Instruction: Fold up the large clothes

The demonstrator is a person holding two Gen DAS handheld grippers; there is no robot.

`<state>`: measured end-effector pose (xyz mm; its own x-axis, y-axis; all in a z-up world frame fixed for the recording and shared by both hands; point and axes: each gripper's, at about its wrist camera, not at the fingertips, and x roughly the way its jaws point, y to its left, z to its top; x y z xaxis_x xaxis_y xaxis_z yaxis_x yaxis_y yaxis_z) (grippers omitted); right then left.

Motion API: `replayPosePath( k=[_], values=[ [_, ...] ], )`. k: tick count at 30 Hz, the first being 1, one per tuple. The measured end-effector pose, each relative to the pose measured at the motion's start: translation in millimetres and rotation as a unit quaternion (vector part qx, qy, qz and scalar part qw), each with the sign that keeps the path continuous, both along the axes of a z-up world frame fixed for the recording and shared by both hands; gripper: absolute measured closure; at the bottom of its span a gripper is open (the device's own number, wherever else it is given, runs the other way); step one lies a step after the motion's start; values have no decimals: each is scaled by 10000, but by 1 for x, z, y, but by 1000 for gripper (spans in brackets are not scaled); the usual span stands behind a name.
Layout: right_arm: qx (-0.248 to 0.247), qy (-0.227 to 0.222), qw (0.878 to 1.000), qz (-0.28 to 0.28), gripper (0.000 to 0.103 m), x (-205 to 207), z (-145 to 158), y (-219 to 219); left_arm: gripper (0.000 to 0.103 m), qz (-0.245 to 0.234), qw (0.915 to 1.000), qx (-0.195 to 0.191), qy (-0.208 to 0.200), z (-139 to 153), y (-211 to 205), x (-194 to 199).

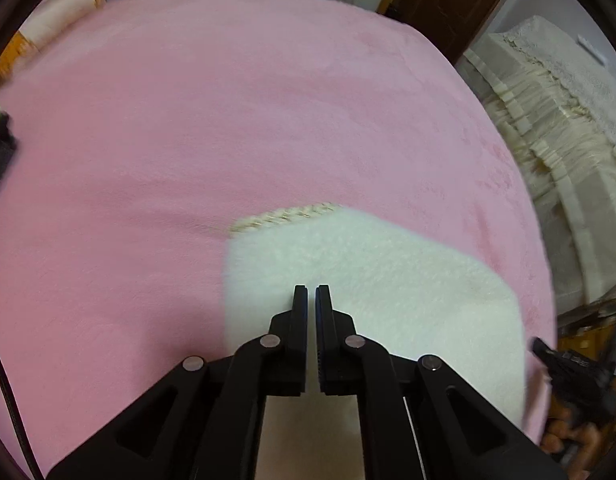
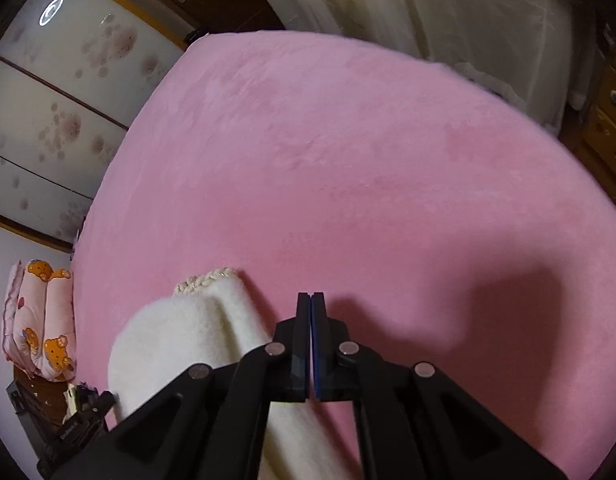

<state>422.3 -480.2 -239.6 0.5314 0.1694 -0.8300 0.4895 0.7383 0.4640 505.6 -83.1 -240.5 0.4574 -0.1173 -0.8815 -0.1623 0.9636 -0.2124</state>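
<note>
Left wrist: folded white garment point(image 1: 360, 276) on pink bed point(image 1: 228, 120); contact with tool point(image 1: 312, 290) unclear.

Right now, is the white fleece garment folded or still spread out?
Folded. The white fleece garment lies as a compact block on the pink bed cover, layers doubled at its rolled edge, knit trim at the far end.

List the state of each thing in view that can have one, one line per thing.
Left hand-held gripper: shut, empty, above the white garment.
Right hand-held gripper: shut, empty, over the bare pink blanket, beside the garment.
White fleece garment: folded into a compact stack, lying on the blanket, knit trim edge showing at the far end.
Pink blanket: spread flat over the bed.
Bear-print pillow: off the bed's edge, untouched.
</note>
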Motion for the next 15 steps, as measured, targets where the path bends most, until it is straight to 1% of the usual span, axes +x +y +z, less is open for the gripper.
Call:
replayPosePath(
  k=[1,2,3,5,7,8,9,11,14,15],
  values=[
    [-135,21,9999,9,103,-8,6,0,97,31,9996,264,-17,5,-1,-8],
    [-234,30,9997,40,103,-15,11,2,91,76,9988,478,-3,10,-4,-14],
    [-350,52,9993,105,103,-24,16,5,88,112,9982,590,18,13,-5,-22],
    [-441,120,9988,198,103,-36,20,11,86,227,9978,626,64,17,-7,-34],
    [-406,156,9986,288,103,-51,26,20,83,372,9974,615,105,21,-10,-47],
    [-360,102,9987,342,103,-57,29,23,77,437,9971,611,102,22,-12,-56],
    [-358,47,9985,403,103,-64,32,25,67,490,9966,650,87,24,-16,-63],
    [-465,-70,9975,532,103,-74,38,32,54,590,9954,753,53,26,-11,-85],
    [-689,-228,9949,695,103,-95,49,44,50,569,9959,704,-87,30,-13,-117],
    [-683,-259,9946,737,103,-102,51,49,44,526,9961,703,-84,31,-15,-125]
  ],
)
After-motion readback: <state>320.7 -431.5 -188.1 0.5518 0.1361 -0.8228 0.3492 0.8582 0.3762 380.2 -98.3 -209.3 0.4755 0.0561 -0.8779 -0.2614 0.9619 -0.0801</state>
